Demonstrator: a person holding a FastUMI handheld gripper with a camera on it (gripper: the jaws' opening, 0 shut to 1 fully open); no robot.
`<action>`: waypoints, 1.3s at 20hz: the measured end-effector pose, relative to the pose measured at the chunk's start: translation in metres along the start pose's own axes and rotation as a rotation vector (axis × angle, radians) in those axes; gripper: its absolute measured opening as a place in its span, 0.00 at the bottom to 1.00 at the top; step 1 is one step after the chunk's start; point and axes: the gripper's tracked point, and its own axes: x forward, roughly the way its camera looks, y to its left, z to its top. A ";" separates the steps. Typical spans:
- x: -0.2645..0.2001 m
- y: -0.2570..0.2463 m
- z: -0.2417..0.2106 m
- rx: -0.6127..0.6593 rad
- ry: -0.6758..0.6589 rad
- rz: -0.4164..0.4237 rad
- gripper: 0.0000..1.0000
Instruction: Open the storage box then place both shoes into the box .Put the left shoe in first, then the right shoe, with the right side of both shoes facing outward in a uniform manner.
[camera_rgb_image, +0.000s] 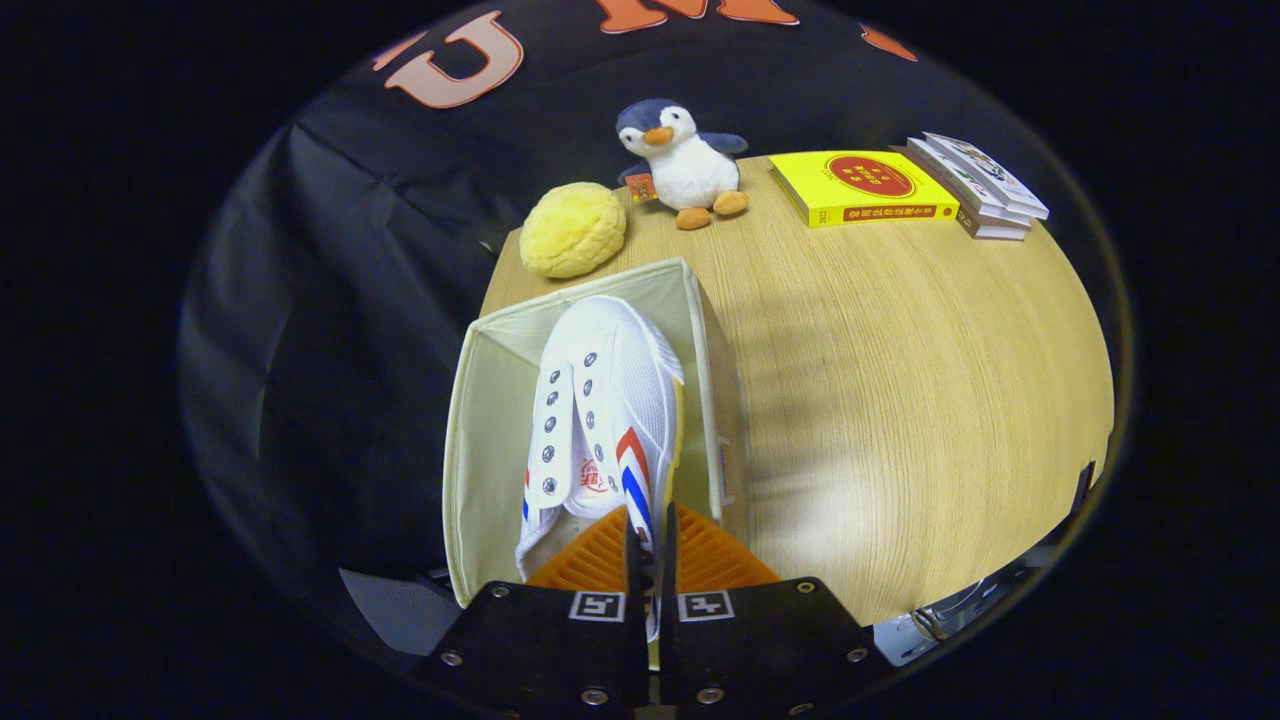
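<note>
Fingers of the hand-held gripper (648, 545) are drawn close together, clamped on the side wall of a white shoe (600, 420) near its heel opening, with only a thin gap between them where the canvas is pinched. The shoe has metal eyelets, no laces, and red and blue stripes on the side by the fingers. It hangs with its toe pointing away from the fingers, over and partly inside the open box (480, 420), a cream fabric bin whose inner walls show to the left of the shoe and beyond its toe. Whether the sole touches the bottom of the box cannot be told.

The box stands at the left end of the wooden tabletop (900, 400). Just beyond it lies a round yellow plush (573, 231), and next to that sits a penguin toy (682, 160), upright and facing the fingers. Farther right, at the back of the tabletop, lies a yellow book (862, 187), with a small stack of books (980, 187) just beside it.
</note>
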 end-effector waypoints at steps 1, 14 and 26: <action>0.003 -0.001 -0.002 -0.014 0.012 -0.040 0.05; 0.011 0.003 0.003 -0.040 -0.013 -0.145 0.25; -0.098 -0.066 0.102 -0.215 -0.419 -0.059 0.63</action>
